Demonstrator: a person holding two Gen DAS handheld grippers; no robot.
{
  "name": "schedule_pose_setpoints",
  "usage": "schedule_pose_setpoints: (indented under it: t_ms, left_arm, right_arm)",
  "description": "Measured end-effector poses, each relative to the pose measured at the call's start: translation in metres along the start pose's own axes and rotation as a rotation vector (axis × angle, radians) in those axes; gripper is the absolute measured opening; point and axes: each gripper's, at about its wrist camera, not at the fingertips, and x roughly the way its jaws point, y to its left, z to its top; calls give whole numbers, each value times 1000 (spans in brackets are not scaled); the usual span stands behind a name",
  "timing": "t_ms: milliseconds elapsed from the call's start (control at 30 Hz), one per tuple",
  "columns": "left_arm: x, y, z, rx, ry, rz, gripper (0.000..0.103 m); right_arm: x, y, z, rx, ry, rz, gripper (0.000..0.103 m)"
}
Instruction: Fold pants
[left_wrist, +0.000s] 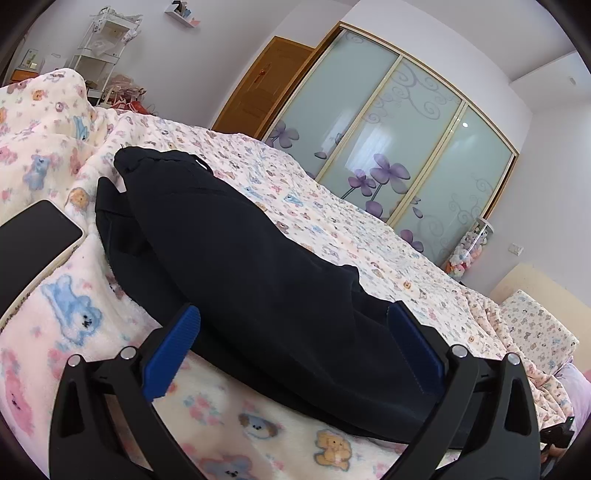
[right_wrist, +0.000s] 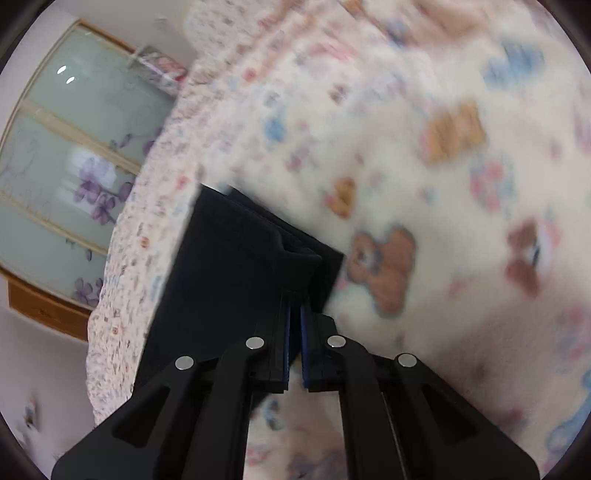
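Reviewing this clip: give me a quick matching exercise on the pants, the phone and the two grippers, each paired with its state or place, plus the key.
1. left gripper
2. right gripper
3. phone
4. pants

A. shut on dark fabric
B. open, fingers either side of the cloth
C. lying dark and long on the teddy-print blanket
D. screen-up beside the pants

Pairs: 1-B, 2-A, 3-D, 4-C

Pants (left_wrist: 236, 258): solid dark navy, lying between the black left gripper (left_wrist: 291, 350) fingers with ribbed blue pads (left_wrist: 173, 354). Blanket (left_wrist: 258, 435) beneath the fingers: cream fleece printed with blue, pink, orange and brown bears. Phone (left_wrist: 33, 240) left of the fingers: black screen, cream case.
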Motion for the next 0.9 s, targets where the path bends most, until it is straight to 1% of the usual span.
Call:
schedule_pose_setpoints:
  t_ms: [67, 100, 167, 233, 267, 333, 367, 433, 467, 500, 533, 567, 600, 633, 667, 700, 767, 833, 900]
  left_arm:
    - [0, 1, 1, -4, -1, -4, 101]
    - [0, 1, 1, -5, -1, -6, 101]
    - [-2, 1, 2, -11, -4, -15, 101]
    - [-5, 4, 5, -29, -25, -33, 101]
    - [-7, 5, 8, -40, -39, -39, 101]
    - [-11, 10, 14, -64, -70, -40, 101]
    - [-12, 13, 16, -81, -83, -33, 101]
    - [-10, 16, 17, -107, -82, -29, 101]
    - [-8, 17, 18, -116, -74, -32, 101]
    - [-5, 16, 18, -119, -65, -33, 101]
    - [-3, 14, 18, -117, -61, -38, 101]
    - [-1, 12, 18, -109, -59, -50, 101]
    - [-1, 9, 18, -97, -61, -63, 101]
    - [-1, 7, 18, -85, -62, -76, 101]
    - [-1, 5, 19, -72, -61, -92, 101]
    - [0, 4, 20, -60, -59, -114, 101]
    - [5, 2, 22, -56, -41, -135, 101]
    - [14, 3, 23, -61, -1, -132, 101]
    - [25, 7, 22, -86, 54, -116, 101]
  right_arm:
    - [-2, 4, 1, -7, 9, -19, 8]
    - [-6, 4, 0, -12, 10, -31, 11]
    - [-15, 6, -1, -10, -4, -55, 16]
    - [-24, 9, -3, 1, -39, -63, 29]
    - [-32, 12, -3, -2, -64, -59, 30]
    - [-45, 24, -6, -59, -127, -12, 30]
    - [-52, 40, -10, -130, -159, 27, 30]
    - [-57, 79, -23, -312, -166, 115, 32]
    - [-53, 114, -41, -469, -127, 175, 32]
    - [-49, 134, -56, -565, -89, 216, 32]
    - [-41, 161, -74, -682, -34, 269, 32]
    - [-29, 193, -104, -834, 45, 327, 32]
    - [-19, 216, -128, -944, 105, 354, 32]
    - [-7, 237, -152, -1049, 166, 373, 32]
    - [8, 260, -182, -1168, 217, 373, 32]
    - [22, 279, -206, -1270, 249, 369, 32]
    - [47, 306, -241, -1410, 274, 356, 32]
    - [69, 322, -262, -1482, 312, 339, 32]
    - [89, 333, -277, -1526, 359, 318, 32]
